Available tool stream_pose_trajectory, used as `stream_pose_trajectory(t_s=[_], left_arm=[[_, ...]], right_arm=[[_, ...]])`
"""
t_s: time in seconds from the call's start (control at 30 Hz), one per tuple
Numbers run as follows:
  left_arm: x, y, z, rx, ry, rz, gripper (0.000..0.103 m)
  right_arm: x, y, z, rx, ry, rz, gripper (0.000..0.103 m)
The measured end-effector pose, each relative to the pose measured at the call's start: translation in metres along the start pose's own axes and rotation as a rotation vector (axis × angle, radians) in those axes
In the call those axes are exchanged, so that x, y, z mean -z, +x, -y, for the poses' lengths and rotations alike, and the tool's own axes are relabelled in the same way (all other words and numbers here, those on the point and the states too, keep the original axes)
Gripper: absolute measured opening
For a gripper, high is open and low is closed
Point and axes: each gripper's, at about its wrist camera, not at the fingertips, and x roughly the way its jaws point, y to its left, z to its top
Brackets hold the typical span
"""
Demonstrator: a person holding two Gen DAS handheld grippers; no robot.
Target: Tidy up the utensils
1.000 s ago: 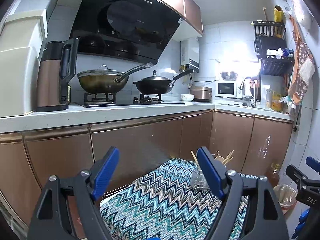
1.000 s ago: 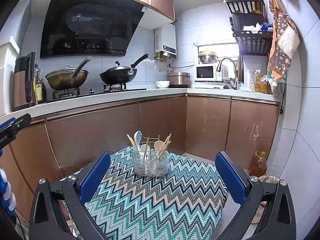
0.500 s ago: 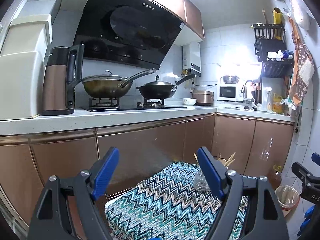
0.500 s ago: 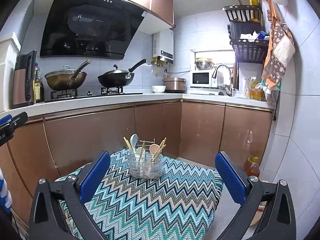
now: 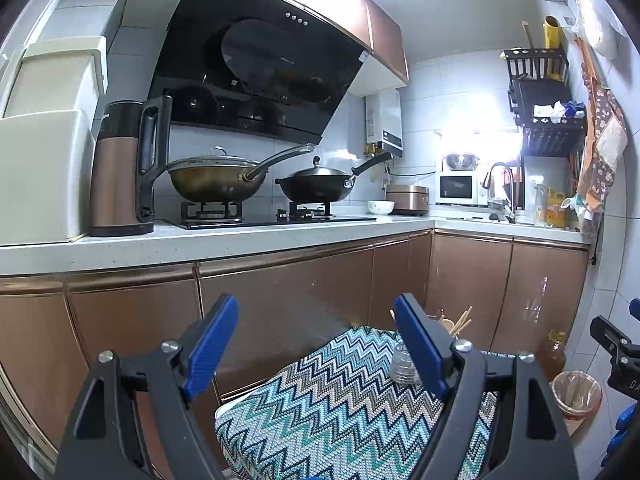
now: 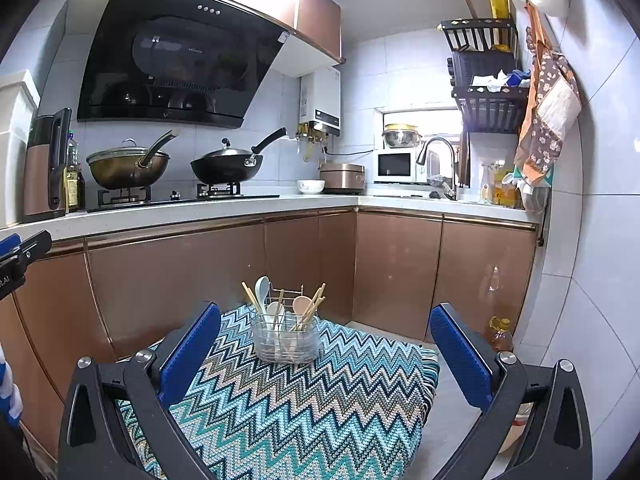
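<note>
Both tongs hang above a small surface (image 6: pixel 304 412) draped in a teal, white and dark zigzag-patterned woven cloth, in a kitchen with copper-coloured cabinet doors (image 6: pixel 396 272). The left tongs (image 5: pixel 320 344) stand with their blue-padded fingers spread wide and nothing between them. The right tongs (image 6: pixel 326 354) are likewise spread wide and hold nothing.

The clear round utensil holder with a wire frame (image 6: pixel 286 338) sits upright near the far edge of the cloth, well apart from both tongs. In the right wrist view it appears between the two blue pads, farther off. Standing in it are a pale blue spoon (image 6: pixel 262 286), a white spoon (image 6: pixel 275 312), a pink spoon (image 6: pixel 301 305) and several light wooden chopsticks (image 6: pixel 314 306) leaning outward. In the left wrist view the holder (image 5: pixel 402 366) is mostly hidden behind the right-hand finger, with only chopstick tips showing above it.

On the white countertop (image 5: pixel 200 246) behind, a lidded brass-coloured pan (image 5: pixel 212 178) and a black wok (image 5: pixel 316 188) sit on the gas hob.
</note>
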Motion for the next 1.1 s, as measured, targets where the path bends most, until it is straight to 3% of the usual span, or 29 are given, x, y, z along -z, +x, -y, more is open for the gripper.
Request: stream_pose_trajectory(t_s=[1.1], left_arm=[[0.007, -0.01, -0.015, -0.037, -0.015, 0.012, 0.08]], right_arm=[[0.006, -0.003, 0.003, 0.01, -0.001, -0.006, 0.103]])
